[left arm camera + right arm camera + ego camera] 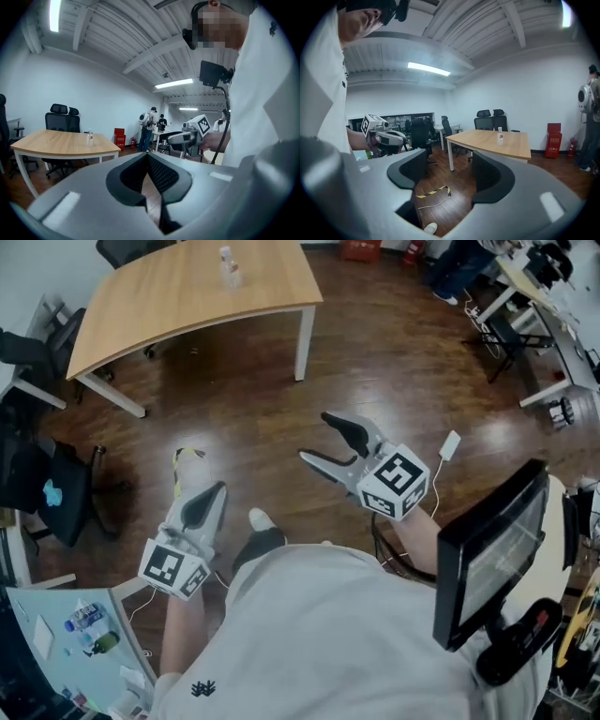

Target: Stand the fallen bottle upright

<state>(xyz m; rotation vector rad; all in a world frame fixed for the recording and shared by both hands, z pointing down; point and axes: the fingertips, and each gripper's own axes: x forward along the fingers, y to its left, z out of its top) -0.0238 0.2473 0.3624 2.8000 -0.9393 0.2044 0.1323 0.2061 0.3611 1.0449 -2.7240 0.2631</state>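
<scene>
A small clear bottle [228, 268] stands upright on the light wooden table [169, 306], far across the room from me. It also shows in the left gripper view as a bottle [89, 138] and in the right gripper view as a bottle [500, 136], upright in both. My left gripper [202, 507] hangs low over the dark wood floor, its jaws closed together with nothing between them [147, 157]. Held higher, my right gripper [323, 437] has its jaws spread wide and empty [450, 164]. Both grippers are well short of the table.
Black office chairs [56, 484] stand at the left and behind the table. A strip of black-yellow tape [187, 457] and a white cable lie on the floor. A monitor [492, 559] is at my right, a light blue desk [56, 615] at lower left. People stand by far desks [149, 125].
</scene>
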